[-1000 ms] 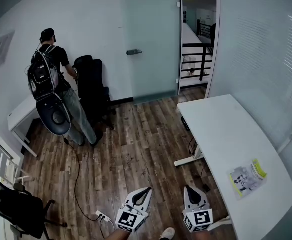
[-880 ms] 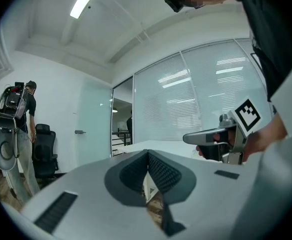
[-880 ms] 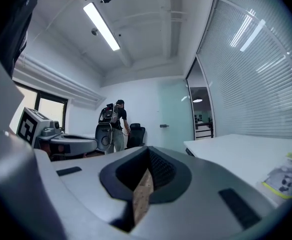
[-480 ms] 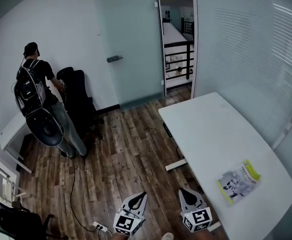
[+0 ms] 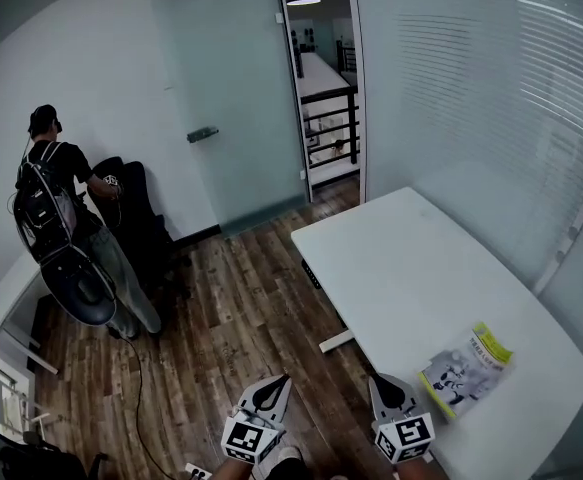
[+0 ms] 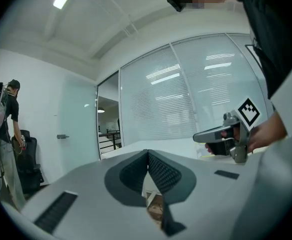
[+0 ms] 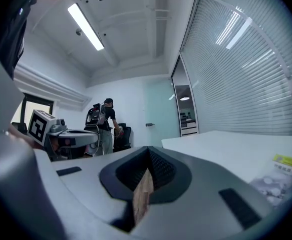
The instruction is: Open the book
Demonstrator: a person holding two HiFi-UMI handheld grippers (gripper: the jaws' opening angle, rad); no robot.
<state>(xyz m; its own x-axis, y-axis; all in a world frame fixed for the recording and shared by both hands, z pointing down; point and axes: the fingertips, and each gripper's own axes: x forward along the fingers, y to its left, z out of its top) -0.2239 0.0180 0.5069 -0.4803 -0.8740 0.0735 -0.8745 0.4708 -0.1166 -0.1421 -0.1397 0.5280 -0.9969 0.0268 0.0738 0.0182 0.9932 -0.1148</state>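
Note:
The book (image 5: 466, 368), a thin one with a grey picture cover and a yellow-green strip, lies closed near the front right of the white table (image 5: 401, 268). It also shows low at the right of the right gripper view, book (image 7: 281, 173). My left gripper (image 5: 280, 379) is over the wooden floor, left of the table, with its jaws shut and nothing between them. My right gripper (image 5: 384, 380) is at the table's near edge, a short way left of the book, also shut and empty. Both point level and are apart from the book.
A person with a backpack (image 5: 56, 218) stands at the far left beside a black chair (image 5: 136, 218) and a second white desk (image 5: 11, 288). A frosted glass door (image 5: 231, 118) and an open doorway are at the back. A cable (image 5: 136, 398) runs across the floor.
Both grippers have travelled towards the table with the view. The table and the book now sit closer and further left in the head view. The jaws stayed shut.

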